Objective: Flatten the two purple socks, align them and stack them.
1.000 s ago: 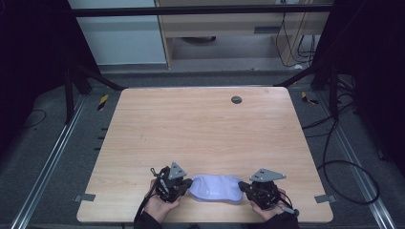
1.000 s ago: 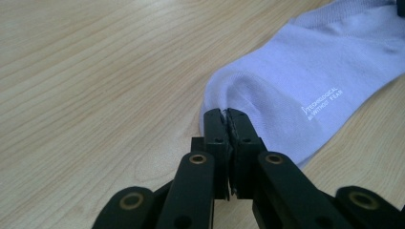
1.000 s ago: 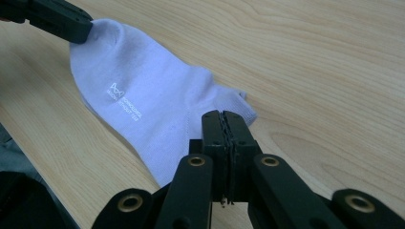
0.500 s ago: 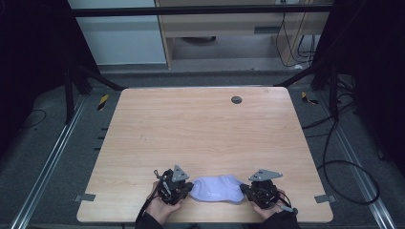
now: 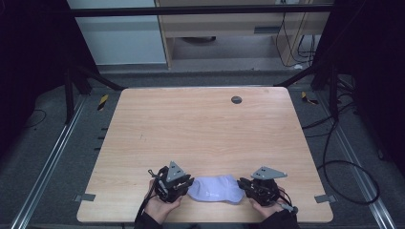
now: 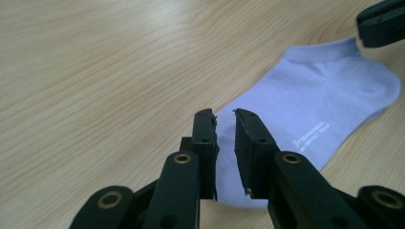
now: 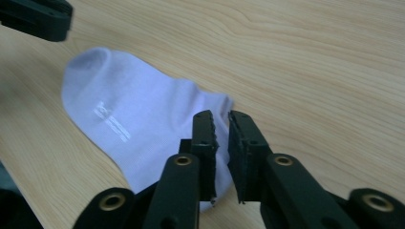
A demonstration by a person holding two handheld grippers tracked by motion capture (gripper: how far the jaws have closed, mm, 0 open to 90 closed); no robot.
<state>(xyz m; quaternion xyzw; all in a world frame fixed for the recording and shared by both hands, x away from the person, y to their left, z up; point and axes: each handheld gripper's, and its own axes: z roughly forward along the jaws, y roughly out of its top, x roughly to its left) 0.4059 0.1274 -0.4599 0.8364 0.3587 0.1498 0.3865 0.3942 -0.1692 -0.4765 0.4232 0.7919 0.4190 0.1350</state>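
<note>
Both of my claws have just been opening since a second ago, when each was pinched on an end of the sock; otherwise my hands have hardly shifted, and the sock lies about where it did, near the front edge of the bench.

My left claw (image 6: 224, 117) now stands with its jaws a narrow gap apart. Through that gap I see the pale lilac sock (image 6: 315, 102) beneath and ahead of the tips, but the pads no longer press on it. The cloth lies flat on the wood, with small white lettering along one side and the rounded end pointing away toward the other claw's black jaw in the upper corner.

My right claw (image 7: 222, 117) shows the same: jaws slightly apart, hovering over the near end of the sock (image 7: 129, 119), nothing squeezed between the pads. From here the sock runs off to the upper left, its rounded far end close to the tip of my left claw.

From the high view, the sock (image 5: 215, 189) lies stretched between my left claw (image 5: 187, 183) and my right claw (image 5: 243, 183), each just at one end of it, with my hands behind them at the bench (image 5: 205, 124) front. A small dark round spot (image 5: 236, 99) sits far off near the back edge.
</note>
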